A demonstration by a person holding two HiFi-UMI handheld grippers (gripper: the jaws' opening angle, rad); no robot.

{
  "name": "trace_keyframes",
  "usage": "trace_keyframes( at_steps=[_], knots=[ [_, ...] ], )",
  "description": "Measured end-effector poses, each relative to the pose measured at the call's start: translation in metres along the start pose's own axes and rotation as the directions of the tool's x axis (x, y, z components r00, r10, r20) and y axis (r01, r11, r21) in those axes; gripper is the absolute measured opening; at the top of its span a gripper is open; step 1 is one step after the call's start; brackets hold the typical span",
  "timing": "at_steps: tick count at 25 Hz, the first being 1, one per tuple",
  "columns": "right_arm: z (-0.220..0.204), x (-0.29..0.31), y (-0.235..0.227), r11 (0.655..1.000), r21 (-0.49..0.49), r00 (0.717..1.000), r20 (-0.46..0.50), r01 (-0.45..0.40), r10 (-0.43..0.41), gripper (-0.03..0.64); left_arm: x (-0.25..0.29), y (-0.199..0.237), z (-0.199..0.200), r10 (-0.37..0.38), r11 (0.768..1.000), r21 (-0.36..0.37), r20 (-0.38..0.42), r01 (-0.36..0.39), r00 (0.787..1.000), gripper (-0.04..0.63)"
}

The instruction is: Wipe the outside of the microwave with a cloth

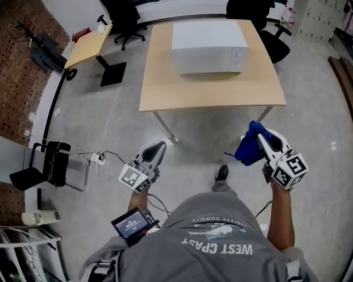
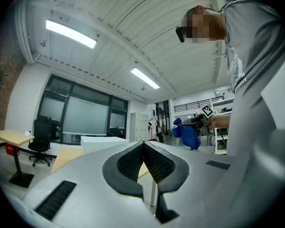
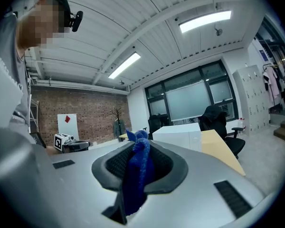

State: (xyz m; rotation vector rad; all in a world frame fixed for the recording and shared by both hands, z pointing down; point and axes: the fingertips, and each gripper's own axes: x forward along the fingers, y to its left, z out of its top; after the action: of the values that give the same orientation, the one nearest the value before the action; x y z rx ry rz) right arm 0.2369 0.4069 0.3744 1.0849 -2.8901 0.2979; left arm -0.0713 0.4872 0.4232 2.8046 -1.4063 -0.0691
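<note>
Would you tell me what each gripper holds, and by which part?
The right gripper pinches the blue cloth by a bunched fold; the left gripper holds nothing.

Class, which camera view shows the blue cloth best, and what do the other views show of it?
The right gripper view: the cloth sits close up in the middle, pinched in the right gripper. The head view shows it whole but small, bunched at that gripper. The left gripper view shows it small and far off.
</note>
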Motion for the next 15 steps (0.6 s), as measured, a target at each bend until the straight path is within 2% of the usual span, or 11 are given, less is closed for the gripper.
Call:
trace_keyframes(
  at_steps=[7, 15],
  knots=[
    [0.004, 0.085, -0.074, 0.998, 0.014, 0.998, 0.002, -0.056, 0.056, 0.071, 0.068, 0.056, -0.011, 0.062, 0.998, -0.007, -0.022, -0.062, 0.998, 0.023],
    [0.007, 0.155, -0.159, 0.995, 0.001, 0.994, -0.030, -0.101, 0.101, 0.071, 0.168, 0.092, -0.018, 0.080, 0.997, -0.007, -0.022, -0.081, 0.997, 0.023]
  ],
)
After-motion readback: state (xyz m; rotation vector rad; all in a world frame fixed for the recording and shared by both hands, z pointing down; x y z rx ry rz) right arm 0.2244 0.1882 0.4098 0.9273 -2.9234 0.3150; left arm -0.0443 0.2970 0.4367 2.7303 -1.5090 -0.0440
